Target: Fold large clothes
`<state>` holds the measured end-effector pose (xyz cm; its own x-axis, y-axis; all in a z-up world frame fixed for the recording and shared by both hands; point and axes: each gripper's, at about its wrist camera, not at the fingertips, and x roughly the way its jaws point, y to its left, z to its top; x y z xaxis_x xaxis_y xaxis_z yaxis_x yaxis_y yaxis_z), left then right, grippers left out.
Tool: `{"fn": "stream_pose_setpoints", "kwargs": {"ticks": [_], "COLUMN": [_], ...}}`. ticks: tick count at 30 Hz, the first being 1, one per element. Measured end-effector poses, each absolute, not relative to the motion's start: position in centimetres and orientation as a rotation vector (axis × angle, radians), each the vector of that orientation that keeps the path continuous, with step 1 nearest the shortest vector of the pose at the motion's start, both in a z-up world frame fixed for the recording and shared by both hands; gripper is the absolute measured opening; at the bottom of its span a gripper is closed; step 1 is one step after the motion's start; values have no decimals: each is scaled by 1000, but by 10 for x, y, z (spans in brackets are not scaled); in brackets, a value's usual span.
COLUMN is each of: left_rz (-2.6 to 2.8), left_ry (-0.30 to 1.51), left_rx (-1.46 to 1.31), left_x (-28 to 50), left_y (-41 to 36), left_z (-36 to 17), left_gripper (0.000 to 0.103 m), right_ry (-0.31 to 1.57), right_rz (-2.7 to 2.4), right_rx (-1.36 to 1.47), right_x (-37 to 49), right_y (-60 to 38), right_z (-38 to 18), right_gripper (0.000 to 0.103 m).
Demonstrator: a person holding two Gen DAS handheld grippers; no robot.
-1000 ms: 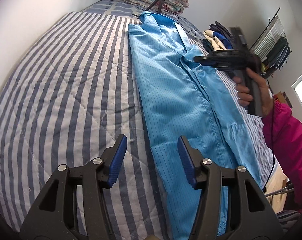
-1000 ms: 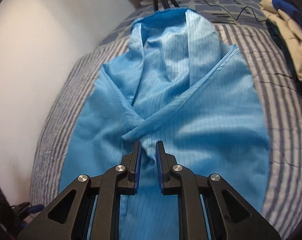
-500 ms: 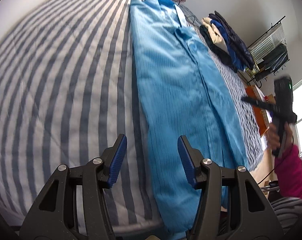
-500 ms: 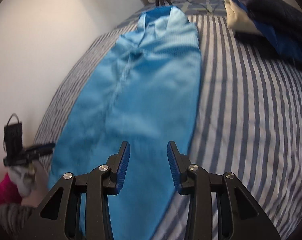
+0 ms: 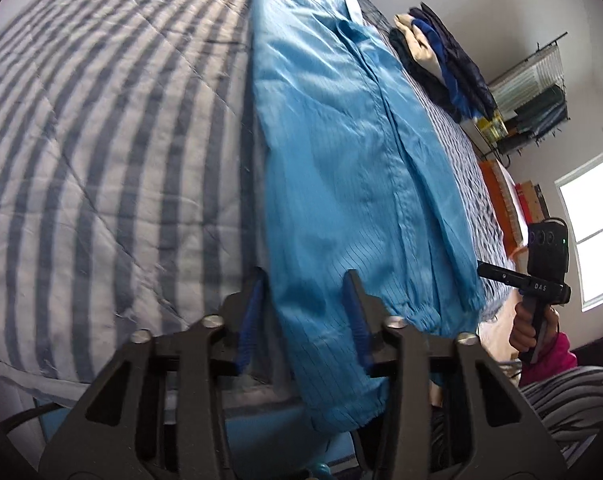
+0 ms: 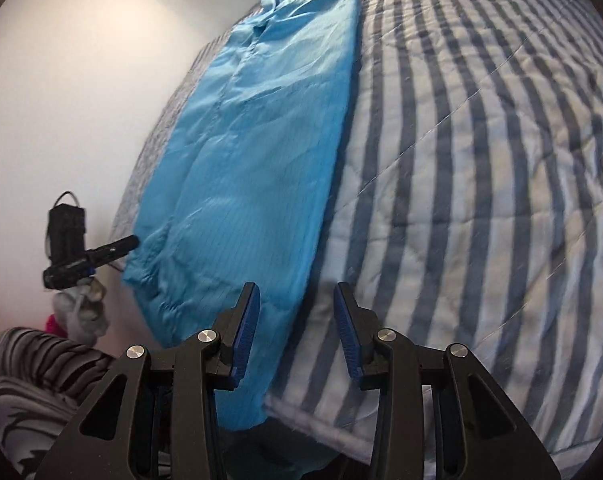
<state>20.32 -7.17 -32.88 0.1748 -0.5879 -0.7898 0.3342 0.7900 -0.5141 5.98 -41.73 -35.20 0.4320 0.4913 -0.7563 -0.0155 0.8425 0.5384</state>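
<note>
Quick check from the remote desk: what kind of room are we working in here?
Most likely a bedroom: a bed under a striped quilt, a pile of clothes on it, and a wall rack beside a window.

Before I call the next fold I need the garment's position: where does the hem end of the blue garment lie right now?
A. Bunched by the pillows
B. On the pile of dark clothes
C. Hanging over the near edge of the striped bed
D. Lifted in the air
C: in the left wrist view the blue garment lies lengthwise on the striped bed and its hem droops over the near edge.
</note>
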Motion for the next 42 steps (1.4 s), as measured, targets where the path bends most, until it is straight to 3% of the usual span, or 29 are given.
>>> {"fn": "stream_pose_setpoints", "kwargs": {"ticks": [1, 2, 4, 7, 17, 20, 24, 26, 28, 33, 37, 42], "left_rz": [-671, -674, -679, -690, -705, -716, -730, -738, -744, -760, -777, -804], "left_ry": [1239, 1240, 1235, 1213, 1230, 1247, 1249, 1250, 1255, 1242, 1217, 1164], "left_rx": [-239, -236, -233, -230, -228, -225, -221, -224, -219, -222, -264, -284], "left_x": [202, 201, 199, 195, 195, 197, 191, 190, 190, 190, 192, 196], "left_y": [-74, -76, -78, -78, -71, -69, -72, -72, -74, -75, -75, -76], "left_z": [-330, -331, -331, -326, -327, -329, -330, -329, -329, -324, -315, -296], "left_gripper": [20, 11, 6, 2, 2, 16, 16, 16, 16, 5, 3, 2], "right_ry": [1089, 1093, 1116, 1112, 1119, 1128, 1137, 1138, 1143, 1131, 1099, 1035], "right_rz": [348, 371, 401, 403, 436, 427, 449, 478, 496, 535, 558, 586], "right_rx": [499, 490, 483, 433, 427, 424, 462, 475, 471, 491, 504, 536], "right_x": [57, 56, 56, 53, 54, 54, 49, 51, 53, 60, 61, 62], "right_y": [-414, -408, -396, -382, -375, -379, -390, -388, -382, -376, -377, -382], "right_z": [-352, -352, -355, -353, -354, -355, -357, -360, -361, -359, -353, -335], "right_gripper": [36, 24, 6, 4, 5, 7, 8, 14, 18, 18, 7, 5]}}
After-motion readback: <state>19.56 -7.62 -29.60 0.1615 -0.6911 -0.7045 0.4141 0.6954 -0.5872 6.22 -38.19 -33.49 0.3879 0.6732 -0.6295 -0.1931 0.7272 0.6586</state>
